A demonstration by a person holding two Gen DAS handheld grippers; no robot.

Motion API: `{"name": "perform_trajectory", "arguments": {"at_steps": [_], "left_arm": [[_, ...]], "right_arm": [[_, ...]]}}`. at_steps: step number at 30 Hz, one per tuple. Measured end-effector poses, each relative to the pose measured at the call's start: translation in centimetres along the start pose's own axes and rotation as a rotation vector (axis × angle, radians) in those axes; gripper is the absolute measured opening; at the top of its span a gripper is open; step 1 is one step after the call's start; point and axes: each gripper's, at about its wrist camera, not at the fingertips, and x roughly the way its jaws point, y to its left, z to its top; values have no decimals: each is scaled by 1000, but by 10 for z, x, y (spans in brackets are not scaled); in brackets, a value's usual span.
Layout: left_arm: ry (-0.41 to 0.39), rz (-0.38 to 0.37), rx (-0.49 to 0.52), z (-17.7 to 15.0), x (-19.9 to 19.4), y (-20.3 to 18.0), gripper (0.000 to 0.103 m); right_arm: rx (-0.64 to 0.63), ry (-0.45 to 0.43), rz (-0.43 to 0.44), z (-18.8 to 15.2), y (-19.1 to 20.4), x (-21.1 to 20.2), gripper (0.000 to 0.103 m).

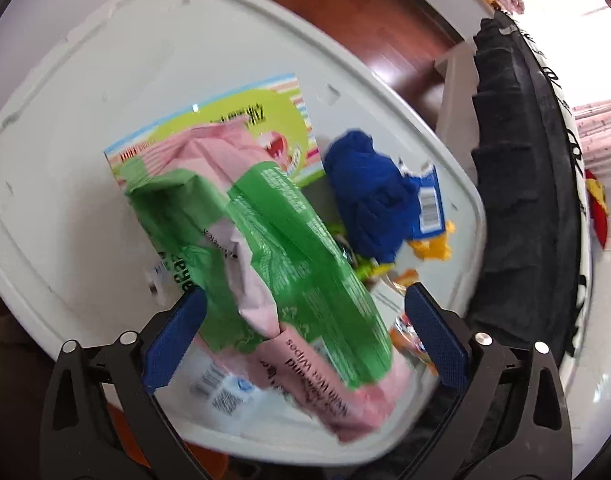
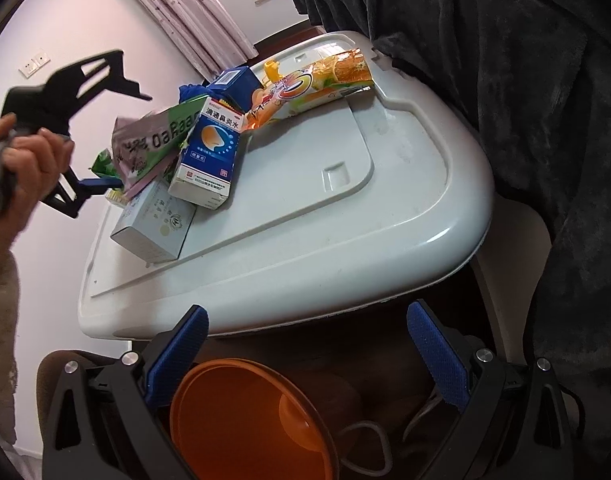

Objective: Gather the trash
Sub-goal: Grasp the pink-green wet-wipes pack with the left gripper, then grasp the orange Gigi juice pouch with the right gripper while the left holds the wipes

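The left gripper [image 1: 305,332] has its jaws spread wide around a crumpled green and pink wipes wrapper [image 1: 289,248], which lies at the near side of the trash pile on the white lid [image 1: 65,128]; I cannot tell whether either pad touches the wrapper, and nothing is clamped. To take it cleanly, I would judge the jaws should close on the thick folded middle of the wrapper, not its loose edge, since the thin film could slip or tear, and the lift should go straight up so it does not drag the striped carton [image 1: 233,120] under it or the blue cloth [image 1: 365,196] beside it. The right gripper [image 2: 305,356] hangs with its jaws wide apart and nothing between them, above an orange bin [image 2: 241,424] that stands below the lid's edge, where I take the trash to be bound. Only the right wrist view shows this bin, the hand [image 2: 29,164] on the left gripper's handle, a blue and white medicine box [image 2: 209,152] leaning on a pale box [image 2: 153,224], and an orange snack bag [image 2: 313,80] near the dark blanket [image 2: 505,80]. Only the left wrist view shows the striped carton.
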Motion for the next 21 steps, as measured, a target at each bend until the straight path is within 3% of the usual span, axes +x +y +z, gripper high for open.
{"name": "perform_trajectory", "arguments": {"at_steps": [2,4,7,13,17,21], "left_arm": [[-12,57,55,1,4,-6,93],[-19,60,131,3,6,-12,66],[1,26,207,6,7,-17,48],[42,-54,211,1,3,3,34],[30,-72,253,-9,-5,10,25],[-24,-73,293,-13,-20,15,23]], "right_arm": [[11,2,12,1,-1,0,98],[11,2,14,1,-1,0,98],[8,-3,25,1,1,-1,98],[-4,-30,51,3,6,-9,98],[-27,-40,64,1,12,-14,98],[-78,-76,56,2,22,-23,98]]}}
